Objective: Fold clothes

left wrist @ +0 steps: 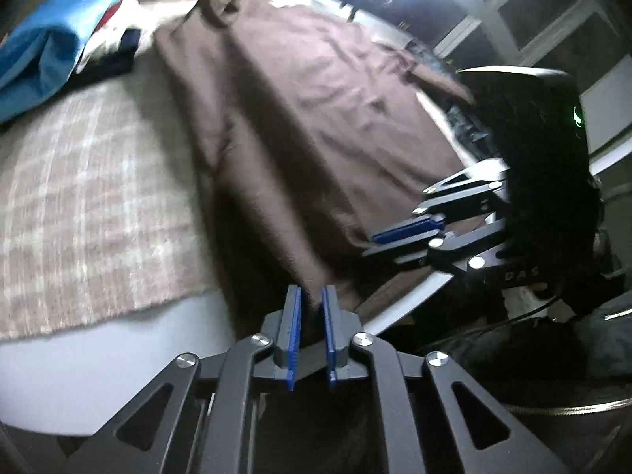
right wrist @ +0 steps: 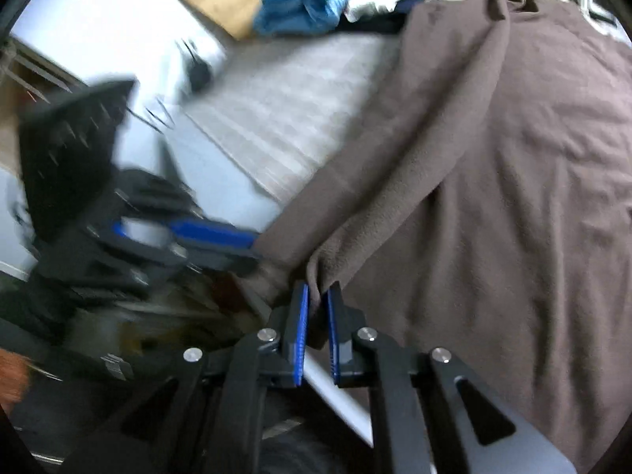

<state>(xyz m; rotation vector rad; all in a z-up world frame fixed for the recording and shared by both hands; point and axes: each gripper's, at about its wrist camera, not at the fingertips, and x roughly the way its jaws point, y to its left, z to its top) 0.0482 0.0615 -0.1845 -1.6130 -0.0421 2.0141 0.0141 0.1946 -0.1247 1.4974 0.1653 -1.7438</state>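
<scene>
On the white table (left wrist: 59, 375), over a pale checked cloth (left wrist: 91, 205), a brown garment (left wrist: 316, 118) is lying spread out, its body reaching from the near edge toward the far end, where its collar end is rumpling up. The left gripper (left wrist: 312, 304) is pinching the garment's near hem, its two blue-padded fingers (left wrist: 294, 328) standing close together with a fold of brown fabric caught between them, and the cloth is rising in a taut ridge from that grip. Just to the right, the right gripper (right wrist: 317, 300) is clamping another bunch of the same near edge, the fabric gathering into a small pleat between its blue pads (right wrist: 302, 328). Each tool is showing up in the other's camera: the right one is lying low at the garment's near right corner, and the left one is appearing blurred at the hem. The near edge of the garment is hanging slightly past the table's rim. At the far left, a folded blue cloth (left wrist: 51, 47) is resting on a small heap of other clothes (left wrist: 114, 51), white, red and dark, well apart from the brown garment's near edge but close beside its far left shoulder.
</scene>
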